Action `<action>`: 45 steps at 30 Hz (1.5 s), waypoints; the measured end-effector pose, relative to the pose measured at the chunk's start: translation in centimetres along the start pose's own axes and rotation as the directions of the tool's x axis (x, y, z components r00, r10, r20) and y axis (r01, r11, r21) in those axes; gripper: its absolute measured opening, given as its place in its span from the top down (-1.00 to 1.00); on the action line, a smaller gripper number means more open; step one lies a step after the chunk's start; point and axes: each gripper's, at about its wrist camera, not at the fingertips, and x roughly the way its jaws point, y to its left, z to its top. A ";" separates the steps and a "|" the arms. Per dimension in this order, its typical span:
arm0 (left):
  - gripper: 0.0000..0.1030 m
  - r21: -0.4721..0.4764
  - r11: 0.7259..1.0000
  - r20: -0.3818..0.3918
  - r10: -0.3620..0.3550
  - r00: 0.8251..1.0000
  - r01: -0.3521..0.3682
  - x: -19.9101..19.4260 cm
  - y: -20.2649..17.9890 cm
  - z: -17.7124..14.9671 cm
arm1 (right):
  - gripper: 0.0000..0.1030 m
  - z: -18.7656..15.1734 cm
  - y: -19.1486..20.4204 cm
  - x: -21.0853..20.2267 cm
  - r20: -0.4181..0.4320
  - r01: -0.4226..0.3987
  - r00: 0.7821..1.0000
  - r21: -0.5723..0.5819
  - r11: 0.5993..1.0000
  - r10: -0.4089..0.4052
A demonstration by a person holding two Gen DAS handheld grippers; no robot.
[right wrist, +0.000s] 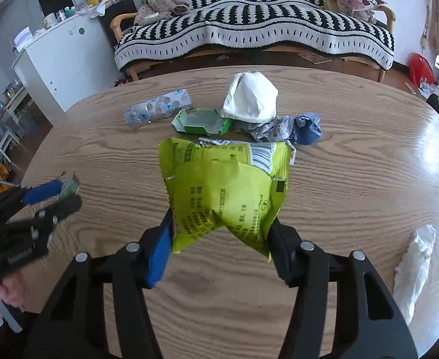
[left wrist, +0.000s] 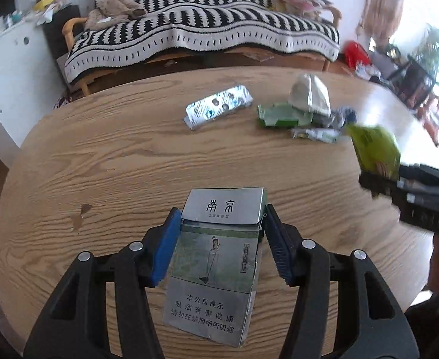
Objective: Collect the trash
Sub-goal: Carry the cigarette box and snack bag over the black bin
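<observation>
My left gripper (left wrist: 220, 224) is shut on a silver-green cigarette pack (left wrist: 216, 257), held above the round wooden table (left wrist: 99, 164). My right gripper (right wrist: 220, 233) is shut on a crumpled yellow-green snack wrapper (right wrist: 225, 188), also above the table. That wrapper (left wrist: 373, 149) and the right gripper (left wrist: 378, 184) show at the right of the left wrist view. The left gripper (right wrist: 63, 193) shows at the left of the right wrist view. More trash lies at the far side: a foil blister pack (left wrist: 219, 106), a green carton (right wrist: 201, 121), a white crumpled bag (right wrist: 250, 97) and crumpled blue-grey paper (right wrist: 291, 128).
A white crumpled tissue or bag (right wrist: 414, 269) lies on the table at the near right. A sofa with a black-and-white striped blanket (right wrist: 249, 30) stands behind the table. A white cabinet (right wrist: 57, 59) stands at the left. A red bag (right wrist: 421, 67) sits on the floor at the far right.
</observation>
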 end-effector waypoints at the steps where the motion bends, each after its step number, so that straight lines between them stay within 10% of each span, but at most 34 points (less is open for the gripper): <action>1: -0.08 -0.003 1.000 0.007 -0.005 1.000 0.005 -0.1 -0.2 0.2 | -0.11 0.0 -0.1 -0.2 0.002 0.002 1.000 0.003 1.000 -0.002; 23: -0.08 0.091 0.976 0.082 -0.205 0.975 0.197 0.1 -12.9 3.3 | -0.11 -2.6 -11.4 -9.3 0.106 0.095 0.987 0.191 0.977 -0.117; 33: -0.08 0.226 0.886 -0.003 -0.415 0.910 0.405 -1.1 -30.8 3.4 | -0.11 -9.6 -24.2 -20.2 0.143 0.207 0.950 0.377 0.903 -0.277; 45: -0.08 0.346 0.731 -0.216 -0.547 0.808 0.588 -3.0 -55.5 -2.1 | -0.11 -27.9 -40.7 -33.0 0.008 0.367 0.870 0.659 0.657 -0.493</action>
